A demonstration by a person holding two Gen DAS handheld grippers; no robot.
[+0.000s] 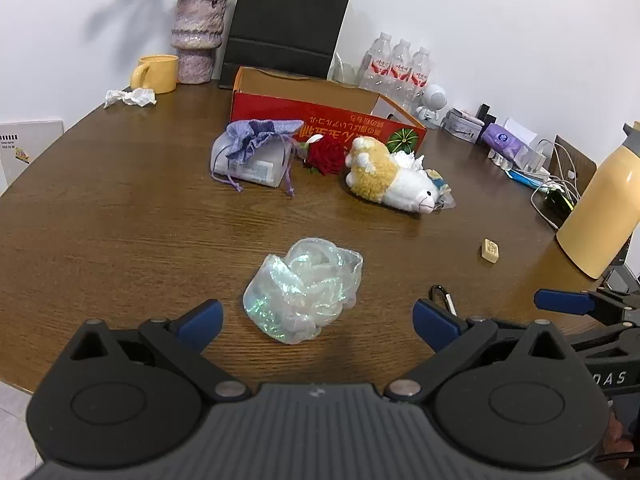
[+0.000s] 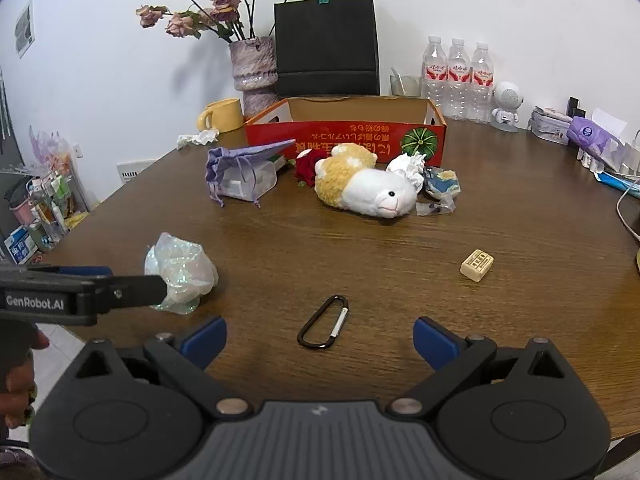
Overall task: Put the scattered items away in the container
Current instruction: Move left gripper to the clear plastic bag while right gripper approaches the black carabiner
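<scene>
A red cardboard box [image 1: 320, 114] [image 2: 348, 136] stands open at the back of the brown table. In front of it lie a purple drawstring pouch [image 1: 256, 140] [image 2: 236, 160] on a clear case, a red rose [image 1: 326, 154] [image 2: 308, 166] and a plush alpaca [image 1: 392, 178] [image 2: 364, 184]. A crumpled iridescent plastic wrap [image 1: 304, 286] [image 2: 180, 272] lies just ahead of my open left gripper [image 1: 318, 320]. A black carabiner [image 2: 324, 322] [image 1: 442, 296] lies between the fingers of my open right gripper [image 2: 320, 340]. A small beige block [image 1: 490, 250] [image 2: 476, 265] lies to the right.
A yellow mug [image 2: 220, 115], flower vase [image 2: 254, 72], black paper bag [image 2: 326, 48], three water bottles [image 2: 458, 76] and a small white robot figure [image 2: 506, 106] stand along the wall. A yellow flask [image 1: 600, 208], cables and tissue packs crowd the right edge.
</scene>
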